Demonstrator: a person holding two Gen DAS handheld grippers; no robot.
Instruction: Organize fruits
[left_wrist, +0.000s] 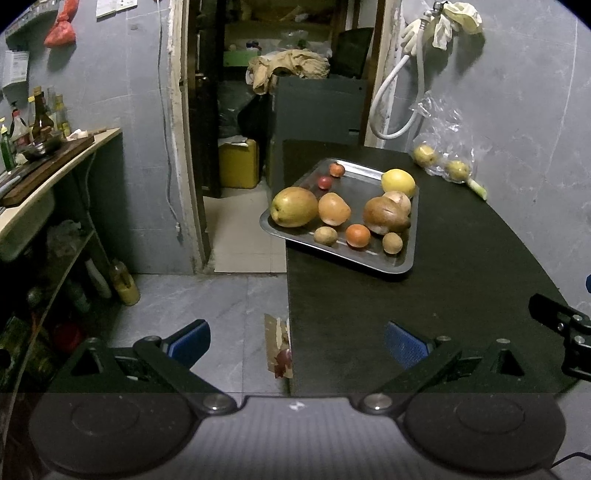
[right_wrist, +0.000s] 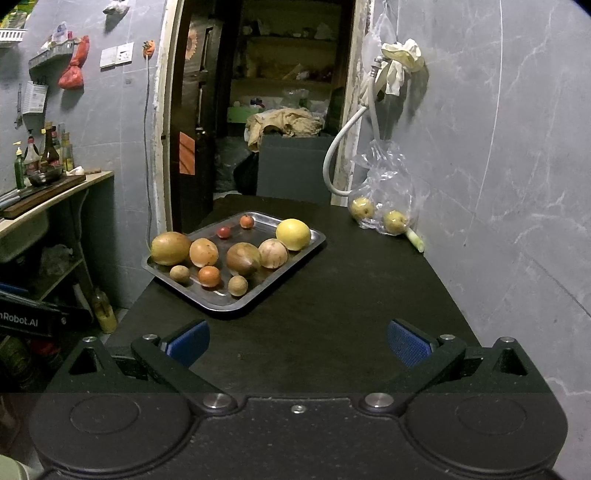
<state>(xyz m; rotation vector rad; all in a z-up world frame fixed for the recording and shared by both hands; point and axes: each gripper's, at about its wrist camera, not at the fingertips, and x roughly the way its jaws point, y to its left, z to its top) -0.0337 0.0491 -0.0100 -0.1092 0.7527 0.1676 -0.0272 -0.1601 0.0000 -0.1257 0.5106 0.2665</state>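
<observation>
Hovering at the near edge of the dark desk (right_wrist: 332, 332), both empty: left hand-held gripper (left_wrist: 297, 343) and right hand-held gripper (right_wrist: 298, 341), jaws spread wide on each. Fruit sits on a steel tray (right_wrist: 221, 301) at the desk's far left, well apart from both, tray corner overhanging the left edge. Two more fruits in a clear plastic bag (right_wrist: 388, 184) far right by the wall. Judgement: round, firm-ish, smooth skins, likely to roll; grip across the widest middle, gently. Big mango-like fruit (right_wrist: 170, 248) looks heaviest; small orange one (right_wrist: 209, 276) light, nearest. Bag is floppy and slippery.
</observation>
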